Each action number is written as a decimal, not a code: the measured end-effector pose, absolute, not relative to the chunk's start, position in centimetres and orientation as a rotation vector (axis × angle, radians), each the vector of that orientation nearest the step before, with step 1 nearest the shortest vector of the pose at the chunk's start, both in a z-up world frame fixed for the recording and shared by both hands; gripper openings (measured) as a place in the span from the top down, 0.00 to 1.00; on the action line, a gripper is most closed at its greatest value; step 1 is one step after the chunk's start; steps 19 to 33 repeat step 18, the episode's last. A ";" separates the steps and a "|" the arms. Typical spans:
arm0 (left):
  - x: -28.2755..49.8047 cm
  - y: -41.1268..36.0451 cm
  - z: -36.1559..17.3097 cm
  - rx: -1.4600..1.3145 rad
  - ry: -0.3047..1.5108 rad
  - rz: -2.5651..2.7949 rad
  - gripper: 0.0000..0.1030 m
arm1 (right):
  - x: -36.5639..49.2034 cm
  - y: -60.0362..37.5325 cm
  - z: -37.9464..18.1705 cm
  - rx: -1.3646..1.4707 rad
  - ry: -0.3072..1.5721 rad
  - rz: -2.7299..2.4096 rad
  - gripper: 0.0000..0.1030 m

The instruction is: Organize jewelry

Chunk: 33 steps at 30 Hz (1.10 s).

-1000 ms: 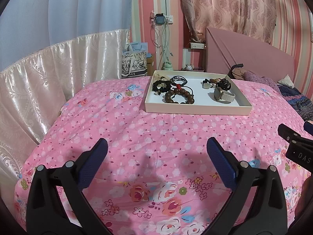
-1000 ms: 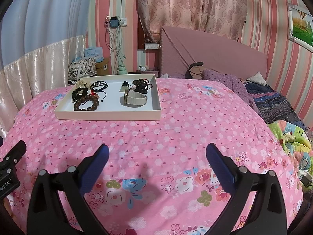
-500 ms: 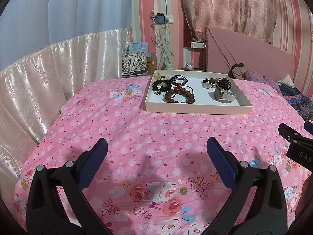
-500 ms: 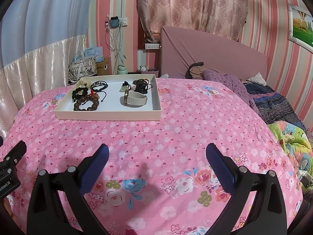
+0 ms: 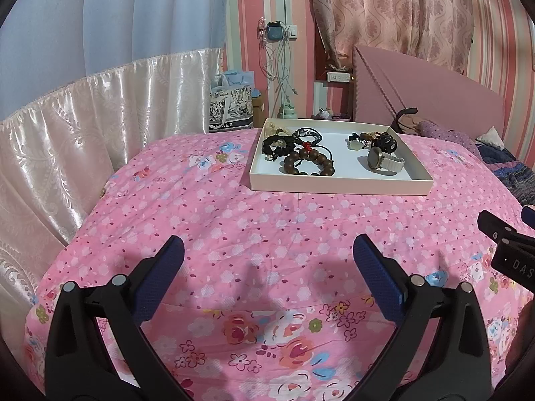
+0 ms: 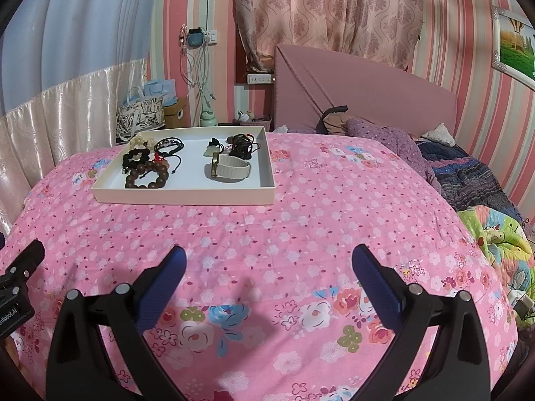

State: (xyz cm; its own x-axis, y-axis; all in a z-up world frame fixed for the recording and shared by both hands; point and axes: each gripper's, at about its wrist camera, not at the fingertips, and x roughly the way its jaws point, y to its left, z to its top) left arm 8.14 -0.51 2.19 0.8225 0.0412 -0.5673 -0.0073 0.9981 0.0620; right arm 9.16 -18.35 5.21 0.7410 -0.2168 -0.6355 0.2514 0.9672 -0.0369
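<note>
A shallow white tray [image 5: 337, 187] [image 6: 184, 197] lies on the pink floral bedspread, far ahead of both grippers. In it lie a brown wooden bead bracelet [image 5: 309, 163] [image 6: 147, 177], black cord bracelets [image 5: 277, 145] [image 6: 169, 145], a watch with a white strap [image 5: 384, 162] [image 6: 230, 170] and small dark pieces [image 5: 384, 142] [image 6: 242, 145]. My left gripper [image 5: 267, 255] is open and empty above the bedspread. My right gripper [image 6: 267, 264] is open and empty too, to the right of the left one.
The pink bedspread [image 5: 234, 227] covers the bed. A pink headboard [image 6: 361, 90] and rumpled clothes and blankets [image 6: 468, 180] lie at the right. A satin curtain [image 5: 83, 127] runs along the left. Bags [image 5: 230, 107] and cables stand behind the tray.
</note>
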 end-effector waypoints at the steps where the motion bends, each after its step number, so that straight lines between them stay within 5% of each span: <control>1: 8.1 -0.5 2.2 0.058 0.604 0.026 0.03 | 9.2 -18.3 5.2 0.052 0.691 -0.257 0.04; 33: 8.4 -0.7 2.0 0.058 0.623 0.030 0.03 | 9.2 -18.5 5.1 0.047 0.694 -0.255 0.04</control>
